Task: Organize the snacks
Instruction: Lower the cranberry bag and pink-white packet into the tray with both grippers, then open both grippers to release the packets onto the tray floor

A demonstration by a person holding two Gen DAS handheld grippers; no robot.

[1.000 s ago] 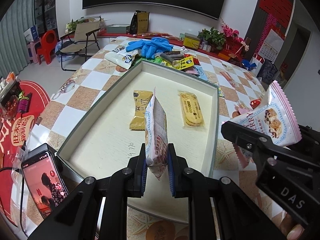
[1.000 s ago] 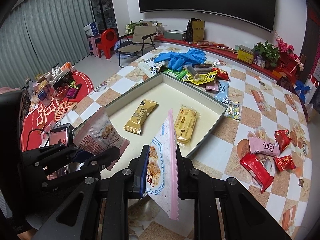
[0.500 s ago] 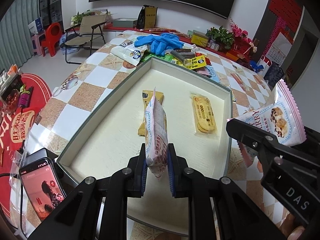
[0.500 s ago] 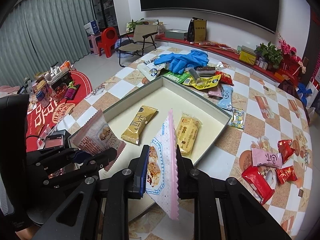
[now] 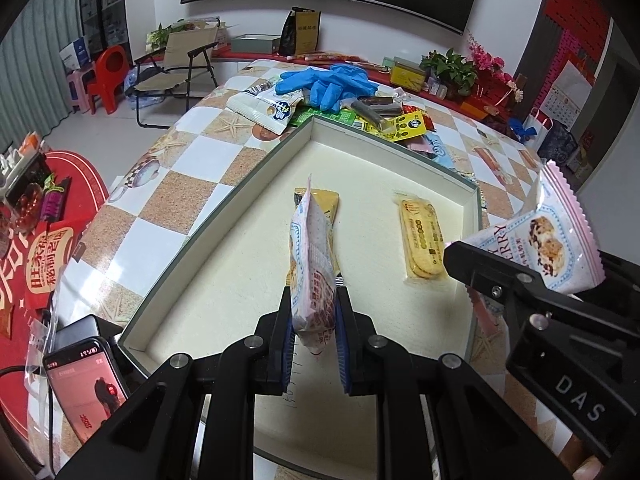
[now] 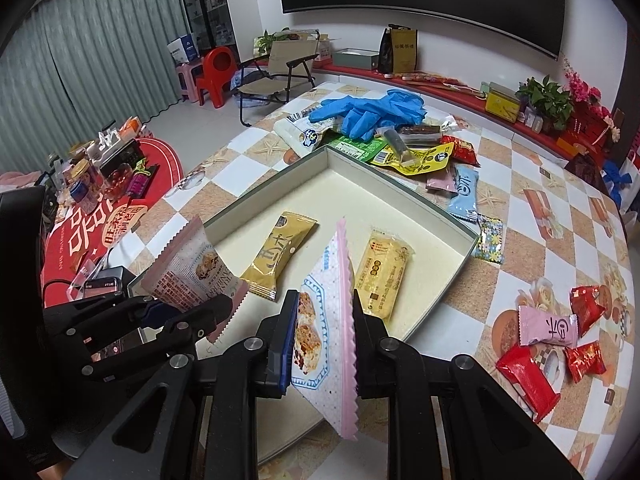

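Two snack packets are pinched, one in each set of tongs. The left gripper [image 5: 313, 334] squeezes a pink and white cookie packet [image 5: 312, 256] that stands on its edge. The right gripper [image 6: 326, 342] squeezes a pink-edged nut bar packet [image 6: 330, 320]. Both hang over the near end of the cream tray [image 6: 428, 204]. Just past the tongs, a gold packet [image 6: 278, 254] and a yellow cracker packet [image 6: 382, 272] lie flat in the tray. Beyond its far corner sit blue gloves [image 6: 372, 110].

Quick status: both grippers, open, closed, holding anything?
Left gripper: closed on a pink-and-white snack packet, above the tray.
Right gripper: closed on a matching pink-edged snack packet.
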